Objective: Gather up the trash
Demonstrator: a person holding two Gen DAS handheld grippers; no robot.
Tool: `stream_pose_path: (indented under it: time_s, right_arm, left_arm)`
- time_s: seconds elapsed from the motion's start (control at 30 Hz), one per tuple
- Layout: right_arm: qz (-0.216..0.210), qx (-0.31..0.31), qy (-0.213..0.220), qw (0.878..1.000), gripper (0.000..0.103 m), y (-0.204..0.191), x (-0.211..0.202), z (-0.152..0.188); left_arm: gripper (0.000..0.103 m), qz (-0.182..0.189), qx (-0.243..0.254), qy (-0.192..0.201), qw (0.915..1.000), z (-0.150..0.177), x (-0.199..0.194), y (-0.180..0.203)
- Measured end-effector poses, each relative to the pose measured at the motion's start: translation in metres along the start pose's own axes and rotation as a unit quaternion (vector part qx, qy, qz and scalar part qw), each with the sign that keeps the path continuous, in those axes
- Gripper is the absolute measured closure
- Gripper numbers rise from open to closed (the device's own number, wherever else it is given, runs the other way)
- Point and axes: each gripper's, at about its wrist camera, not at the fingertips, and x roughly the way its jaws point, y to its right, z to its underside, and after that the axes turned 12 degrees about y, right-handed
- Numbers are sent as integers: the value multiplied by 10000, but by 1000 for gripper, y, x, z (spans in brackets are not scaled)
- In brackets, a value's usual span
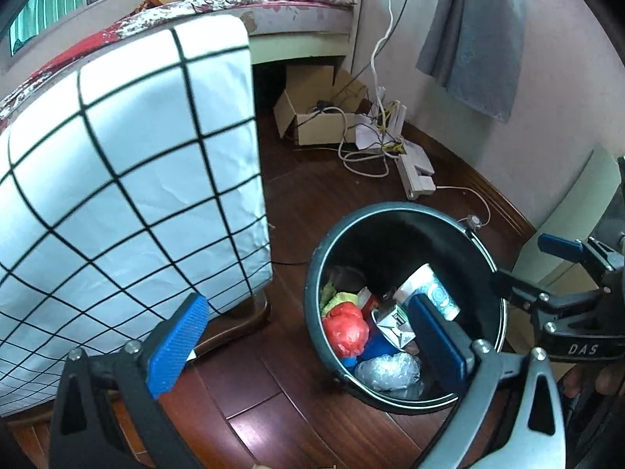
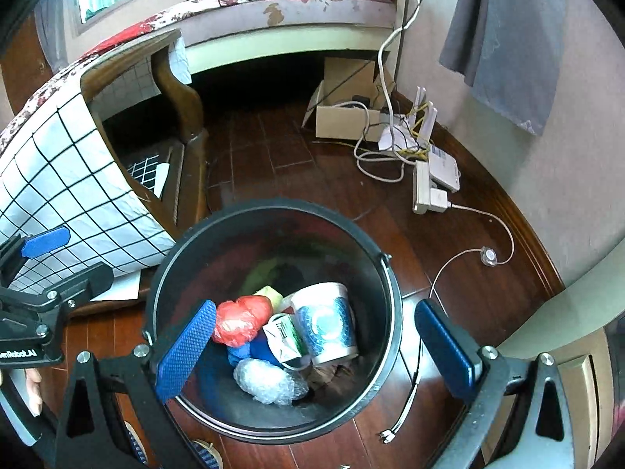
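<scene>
A: Where does the trash sit?

B: In a round black plastic bin (image 2: pixel 273 234) standing on the dark, glossy wood-plank floor (image 2: pixel 449 242). Its smooth rim carries a thin wire handle (image 2: pixel 384 262). Inside lie a crumpled red plastic bag (image 2: pixel 240 318), a wad of clear, crinkled film (image 2: pixel 269 381), a cylindrical paper cup (image 2: pixel 326 322) printed blue and white and lying on its side, a small folded green-and-white carton (image 2: pixel 285 338), something blue beneath them and a yellowish-green scrap at the back

A: And the grippers?

B: Both spread wide, nothing between the fingers. The right gripper (image 2: pixel 312 351) hangs over the bin mouth, its textured blue rubber pads (image 2: pixel 185 349) to either side of the pile. The left gripper (image 1: pixel 308 351) is beside the bin, one pad over the bin's mouth, the other out over the floor near the bed

A: What surrounds the bin?

B: A white sheet with a black grid (image 1: pixel 129 179), soft and slightly creased, draped over the bed's corner; a curved, polished wooden bed leg (image 2: pixel 175 90); an open cardboard box (image 1: pixel 312 117) by the wall, tangled white cables (image 2: pixel 375 156), a white power strip (image 2: pixel 424 187) and a grey cloth (image 2: pixel 508 39) hanging on the pale wall
</scene>
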Motion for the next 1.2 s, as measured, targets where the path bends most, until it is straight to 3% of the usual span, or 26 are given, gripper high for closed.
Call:
stream_pose_path:
  time_s: [0.63,0.93,1.2]
  right_arm:
    - [70,-79,323,9994,1,-40,-68,-15]
    - [155,-116,726,9972,1,-62,-118,-33]
    - [109,-255,1001,9946,1,-88,-164,-55]
  left_arm:
    - [1,-387,110,280,9988,-11,-72,-17]
    - [1,-421,-140,507,9977,-20,-119,-29]
    - [1,-687,-156,921,9933,-35,-166,-39]
